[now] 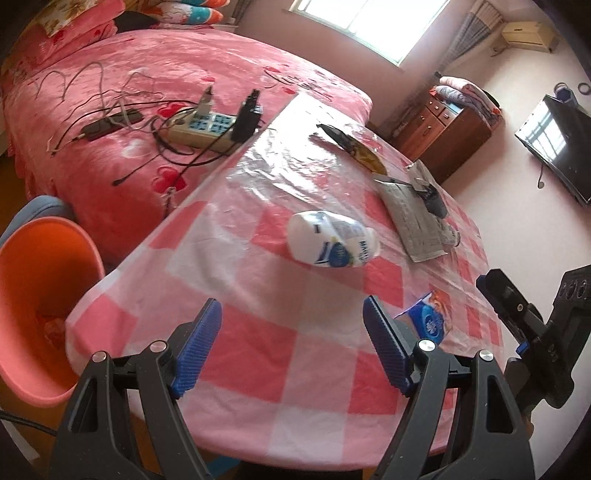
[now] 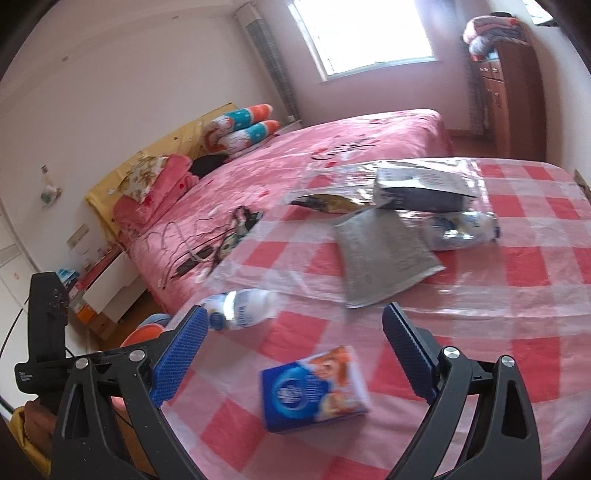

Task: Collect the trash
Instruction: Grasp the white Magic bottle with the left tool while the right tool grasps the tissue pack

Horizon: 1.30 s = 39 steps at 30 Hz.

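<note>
Blue ribbed pads are standing wide apart on both tools, with nothing between them. In the right wrist view the right tool [image 2: 291,354] is hovering over a small blue carton [image 2: 314,387], which is lying flat at lower centre of the frame, just ahead of the fingertips and between their lines, its long axis running roughly left to right across the opening; the right hand looks the nearer one for it. In the left wrist view the left tool [image 1: 291,347] is pointing up the frame toward a white plastic bottle [image 1: 332,240] lying on its side at centre, well ahead of the pads, its length slanting from upper left to lower right, so it is probably that hand's target. An orange bin [image 1: 40,295] is sitting at the left edge, below the surface's rim. Farther up, a folded newspaper [image 1: 413,221] and a dark snack wrapper [image 1: 351,144] are resting on the pink-checked surface [image 1: 258,369], which is partly covered by clear plastic. Beyond it a pink bed [image 1: 147,74] carrying a power strip [image 1: 199,125] is filling the upper left, under a bright window [image 1: 369,22].
</note>
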Motion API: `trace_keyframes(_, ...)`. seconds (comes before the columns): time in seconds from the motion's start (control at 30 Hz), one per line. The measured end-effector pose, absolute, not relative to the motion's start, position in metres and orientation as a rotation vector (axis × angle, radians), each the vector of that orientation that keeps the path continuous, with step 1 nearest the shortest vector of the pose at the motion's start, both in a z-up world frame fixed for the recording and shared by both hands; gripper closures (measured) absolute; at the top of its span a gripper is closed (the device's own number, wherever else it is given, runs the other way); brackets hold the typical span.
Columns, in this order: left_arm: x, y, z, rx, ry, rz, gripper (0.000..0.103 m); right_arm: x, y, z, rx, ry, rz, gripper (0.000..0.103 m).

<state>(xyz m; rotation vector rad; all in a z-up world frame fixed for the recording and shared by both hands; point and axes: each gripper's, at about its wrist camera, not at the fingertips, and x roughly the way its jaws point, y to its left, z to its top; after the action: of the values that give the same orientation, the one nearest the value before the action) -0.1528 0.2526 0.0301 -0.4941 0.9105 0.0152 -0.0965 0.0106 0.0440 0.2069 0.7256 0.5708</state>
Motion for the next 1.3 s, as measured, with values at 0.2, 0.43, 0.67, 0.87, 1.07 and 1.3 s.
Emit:
trace_keyframes(0.2,-0.133,0.240,0.030,-0.490,0.903,-0.004,0.024,-0.089,-0.009,0.034,0.200,0.780,0.537,0.009)
trace_keyframes(0.43,-0.107,0.216,0.033,-0.408,0.891,-0.038,0.024,-0.094,-0.001,0.018,0.150,0.847,0.581,0.009)
trace_keyframes(0.67,-0.088,0.202,0.027,-0.351,0.909,-0.025,0.023,-0.103,0.024,0.006,0.055,0.895,0.636,0.009)
trace_keyframes(0.87,-0.078,0.197,0.021,-0.300,0.930,-0.009,0.021,-0.108,0.040,-0.001,-0.017,0.916,0.658,0.009)
trace_keyframes(1.07,-0.068,0.189,0.020,-0.180,0.924,0.037,0.016,-0.105,0.041,-0.005,-0.027,0.926,0.663,0.009)
trace_keyframes(1.3,-0.057,0.182,0.020,-0.014,0.919,0.084,0.014,-0.099,0.039,-0.007,0.008,0.937,0.678,0.009)
